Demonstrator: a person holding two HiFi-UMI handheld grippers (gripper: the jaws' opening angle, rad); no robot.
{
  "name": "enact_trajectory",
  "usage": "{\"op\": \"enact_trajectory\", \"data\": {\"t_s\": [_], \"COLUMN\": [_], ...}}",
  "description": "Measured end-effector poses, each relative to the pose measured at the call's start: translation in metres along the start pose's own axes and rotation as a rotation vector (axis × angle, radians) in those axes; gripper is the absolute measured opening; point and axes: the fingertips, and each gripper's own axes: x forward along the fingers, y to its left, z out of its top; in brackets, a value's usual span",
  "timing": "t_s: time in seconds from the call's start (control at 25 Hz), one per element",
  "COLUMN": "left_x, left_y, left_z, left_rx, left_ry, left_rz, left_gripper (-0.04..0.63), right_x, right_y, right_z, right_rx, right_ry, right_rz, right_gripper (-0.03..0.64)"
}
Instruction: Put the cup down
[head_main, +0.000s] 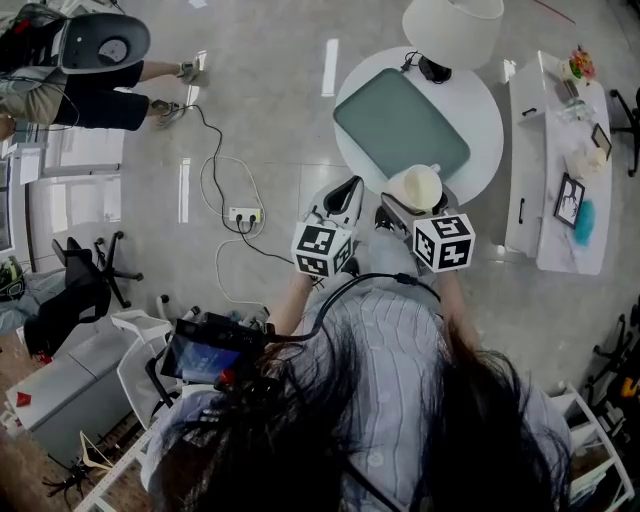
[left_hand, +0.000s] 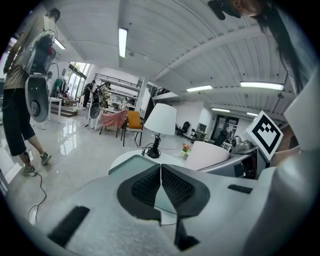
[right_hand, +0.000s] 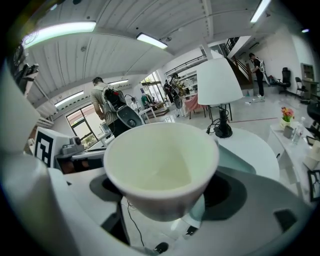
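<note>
No word, number, brand or sign can be read in any view. The marker cube (head_main: 322, 249) of the left gripper (head_main: 347, 192) and the marker cube (head_main: 443, 241) of the right gripper (head_main: 408, 197) carry only black-and-white square patterns, with no letters or digits. Any print on the framed picture (head_main: 570, 199) is too small to make out.

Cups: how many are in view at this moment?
1. A cream cup sits clamped between the fingers of the right gripper, seen at the near edge of the round white table. Items on the side shelf are too small to tell.
</note>
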Motion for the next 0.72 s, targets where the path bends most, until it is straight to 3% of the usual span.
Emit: {"op": "enact_trajectory", "data": {"t_s": [0.72], "left_x": [0.051], "left_y": [0.022], "left_z": [0.001], "left_rx": [-0.015], "left_ry": [0.04], "left_rz": [0.068], "left_gripper": [0.017], "right_x": [0.078], "right_y": [-0.071], "right_z": [0.031], "right_rx": [-0.082], "right_ry": [0.054], "right_rz": [0.013], "right_gripper": [0.423]}}
